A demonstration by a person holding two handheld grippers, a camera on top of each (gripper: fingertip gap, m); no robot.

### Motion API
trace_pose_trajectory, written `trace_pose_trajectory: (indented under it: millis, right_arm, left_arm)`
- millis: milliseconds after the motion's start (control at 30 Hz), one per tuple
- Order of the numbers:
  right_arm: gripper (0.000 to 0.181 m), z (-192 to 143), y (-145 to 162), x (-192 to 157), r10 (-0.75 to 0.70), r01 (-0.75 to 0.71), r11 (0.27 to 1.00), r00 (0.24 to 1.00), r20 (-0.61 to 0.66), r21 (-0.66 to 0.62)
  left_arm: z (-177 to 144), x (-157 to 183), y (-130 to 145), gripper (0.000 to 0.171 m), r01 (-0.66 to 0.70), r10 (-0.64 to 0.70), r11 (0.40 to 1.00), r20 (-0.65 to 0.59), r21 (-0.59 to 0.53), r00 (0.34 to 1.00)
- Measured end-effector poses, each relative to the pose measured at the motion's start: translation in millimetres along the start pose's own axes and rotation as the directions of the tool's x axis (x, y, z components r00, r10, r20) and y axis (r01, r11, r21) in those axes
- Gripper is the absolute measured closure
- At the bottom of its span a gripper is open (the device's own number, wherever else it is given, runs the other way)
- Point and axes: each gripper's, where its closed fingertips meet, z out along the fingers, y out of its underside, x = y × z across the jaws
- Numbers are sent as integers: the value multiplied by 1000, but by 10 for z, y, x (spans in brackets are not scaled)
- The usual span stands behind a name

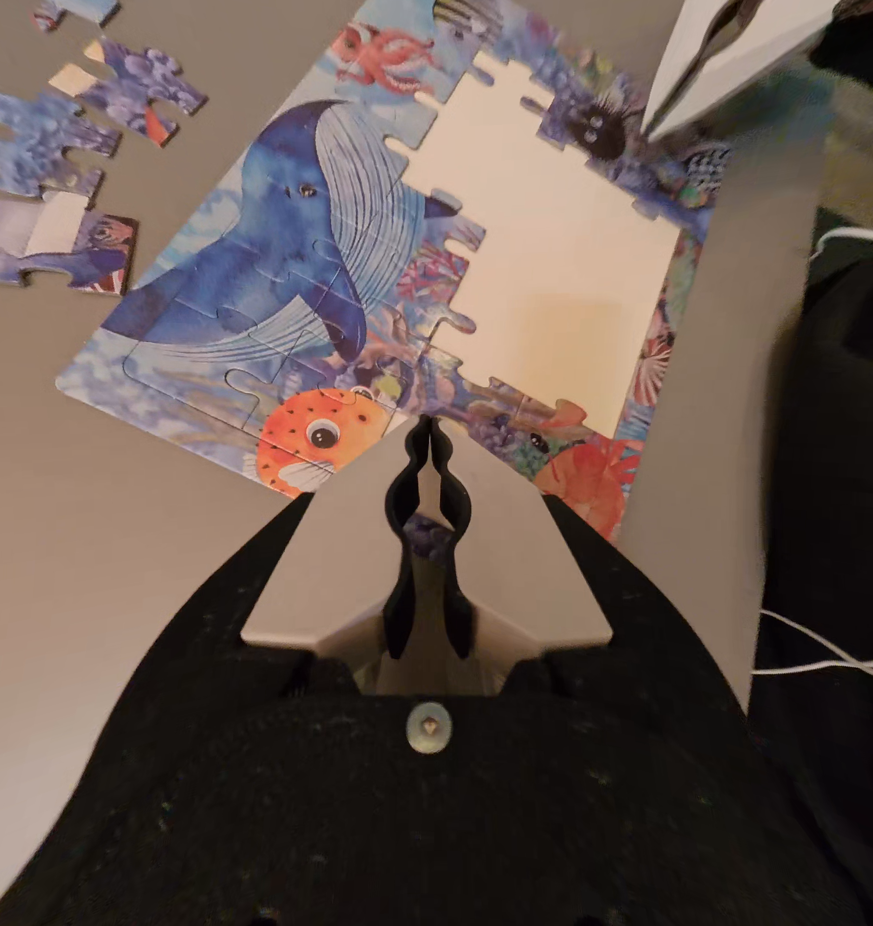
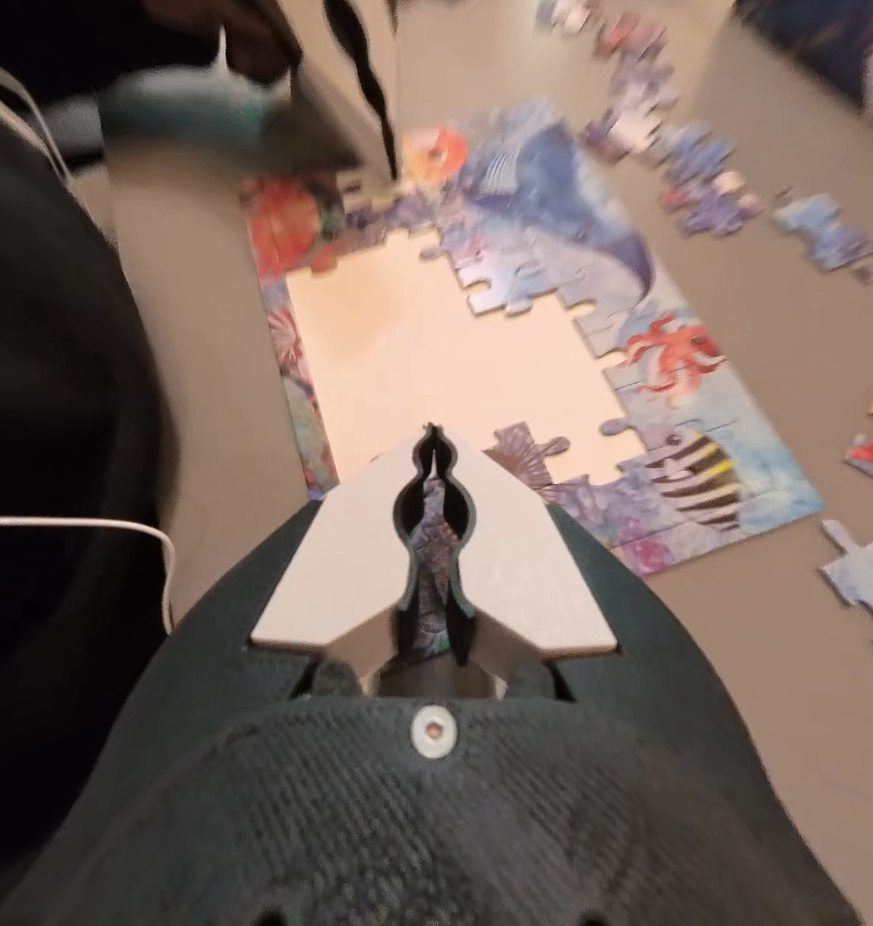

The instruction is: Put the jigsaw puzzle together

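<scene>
The jigsaw puzzle lies on the table and shows a blue whale, an orange puffer fish and a red octopus. Its right part is bare cream backing. My left gripper is shut and empty over the near edge by the puffer fish. My right gripper is shut and empty, low over the opposite edge; puzzle picture shows through the gap between its fingers. It also shows in the left wrist view by the sea urchin piece. The right wrist view is blurred; the backing lies ahead.
Loose pieces lie left of the puzzle, and in the right wrist view to its right. The table edge runs along the right, with dark space and a white cable beyond. Dark clothing fills the left. The gap from one gripper's tips to the other's is roughly 20 cm. It is some 4 cm from my right tips to the sea urchin piece.
</scene>
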Motion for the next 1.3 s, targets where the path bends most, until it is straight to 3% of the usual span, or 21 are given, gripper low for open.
trace_pose_trajectory:
  millis: [100, 167, 233, 300, 333, 500, 600, 700, 800, 900, 1000, 1100, 1200, 1300]
  right_arm:
    - [181, -299, -171, 143, 80, -72, 988, 995, -53, 135]
    - [181, -410, -128, 238, 106, -91, 985, 990, -95, 148]
    - [181, -384, 39, 319, 92, -79, 993, 985, -147, 90]
    - [181, -228, 419, 417, 74, -94, 992, 975, -211, -86]
    - [181, -214, 445, 459, 85, -110, 990, 965, -247, -89]
    - [181, -588, 0, 482, 174, -109, 970, 935, -309, 215]
    - [181, -738, -25, 639, 206, -105, 956, 906, -370, 275]
    - [180, -876, -325, 803, 175, -17, 932, 895, -410, 362]
    - [180, -1062, -748, 1162, 123, 118, 897, 859, -497, 425]
    - [181, -1180, -976, 1805, 87, 248, 864, 784, -615, 438]
    - [181, -1013, -569, 2459, 112, 180, 920, 731, -673, 349]
    - [180, -880, -123, 2562, 79, 93, 973, 730, -679, 213]
    - [180, -944, -93, 2595, 106, 101, 965, 699, -707, 244]
    - [174, -871, -137, 2646, 141, 62, 963, 715, -685, 263]
  left_arm:
    - [-93, 38, -169, 171, -25, 25, 998, 16, 60, 1000]
    - [-127, 29, -248, 171, -67, 63, 995, 60, 74, 996]
    - [-128, -14, -304, 171, -110, 100, 991, 116, 81, 988]
    - [-105, 2, -365, 171, -122, 108, 988, 135, 99, 985]
    - [-92, 48, -402, 171, -122, 107, 986, 128, 112, 986]
    - [-118, 301, -453, 171, -171, 155, 979, 141, 107, 978]
    - [-134, 331, -580, 171, -170, 147, 972, 144, 162, 979]
    - [-110, 284, -857, 171, -172, 143, 956, 133, 239, 981]
    - [50, -97, -1055, 171, -231, 187, 947, 205, 222, 961]
    - [409, -625, -1006, 171, -236, 199, 964, 264, 119, 944]
    - [487, -816, -1166, 171, -302, 247, 945, 334, 125, 910]
    - [328, -1025, -1351, 171, -361, 266, 918, 424, 162, 866]
    - [190, -1106, -1416, 171, -364, 236, 898, 430, 245, 871]
    - [119, -1117, -1265, 171, -367, 240, 902, 443, 227, 864]
